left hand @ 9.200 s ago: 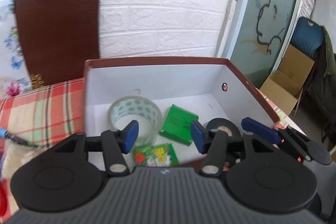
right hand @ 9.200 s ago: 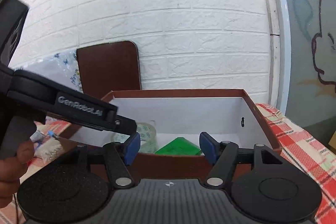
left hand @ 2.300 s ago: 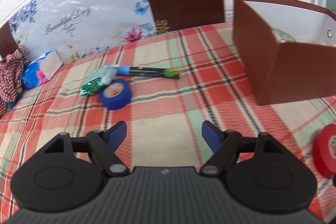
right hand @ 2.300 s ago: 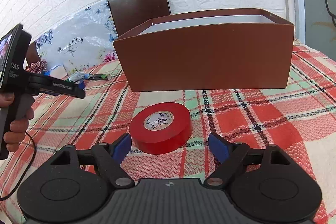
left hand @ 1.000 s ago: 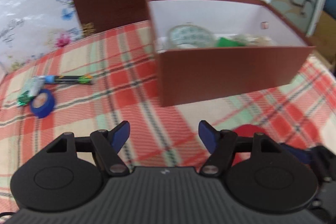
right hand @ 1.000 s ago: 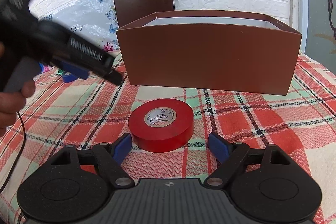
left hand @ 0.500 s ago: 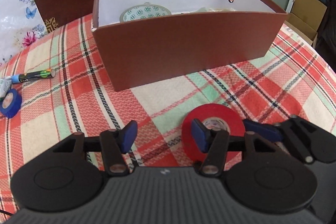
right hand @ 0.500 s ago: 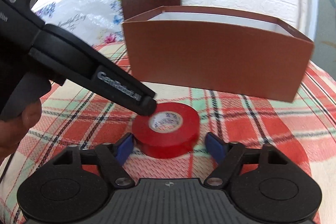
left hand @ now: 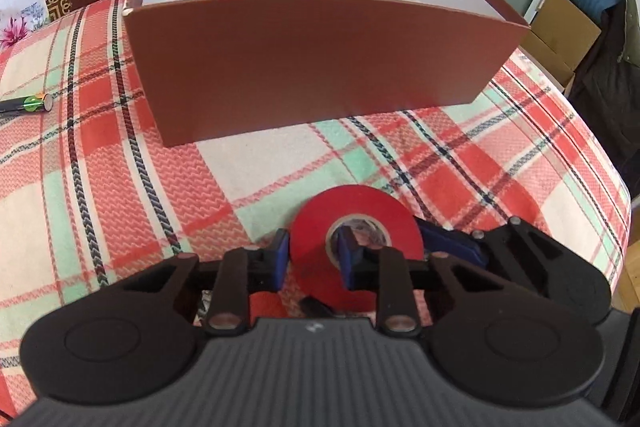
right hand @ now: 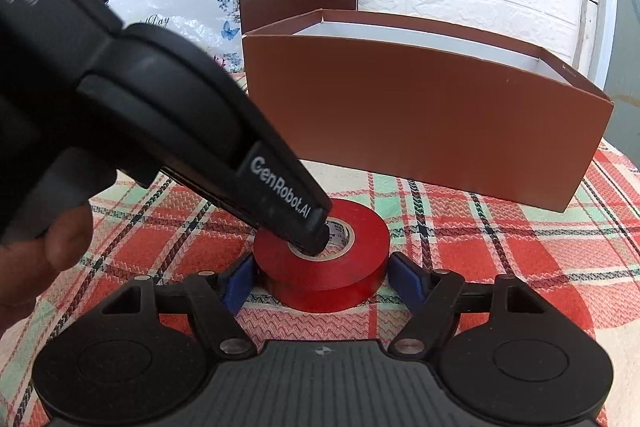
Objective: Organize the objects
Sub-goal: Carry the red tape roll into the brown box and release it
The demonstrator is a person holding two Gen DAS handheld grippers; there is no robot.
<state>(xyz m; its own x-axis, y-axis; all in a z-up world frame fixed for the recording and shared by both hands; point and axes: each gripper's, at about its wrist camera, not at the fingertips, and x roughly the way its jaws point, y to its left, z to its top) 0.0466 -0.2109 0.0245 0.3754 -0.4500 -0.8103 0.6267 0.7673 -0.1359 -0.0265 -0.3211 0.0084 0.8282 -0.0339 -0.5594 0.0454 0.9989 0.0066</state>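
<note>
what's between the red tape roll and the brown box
Only bare plaid tablecloth lies between the red tape roll and the brown box; nothing else sits on that stretch. It shows in both wrist views.

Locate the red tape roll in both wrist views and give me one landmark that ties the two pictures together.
Left wrist: the red tape roll sits low and centre, its wall pinched between the left gripper's pads.
Right wrist: the roll lies low and centre on the plaid cloth, flanked by the right gripper's open fingers.
Shared landmark: the brown box behind the roll.
</note>
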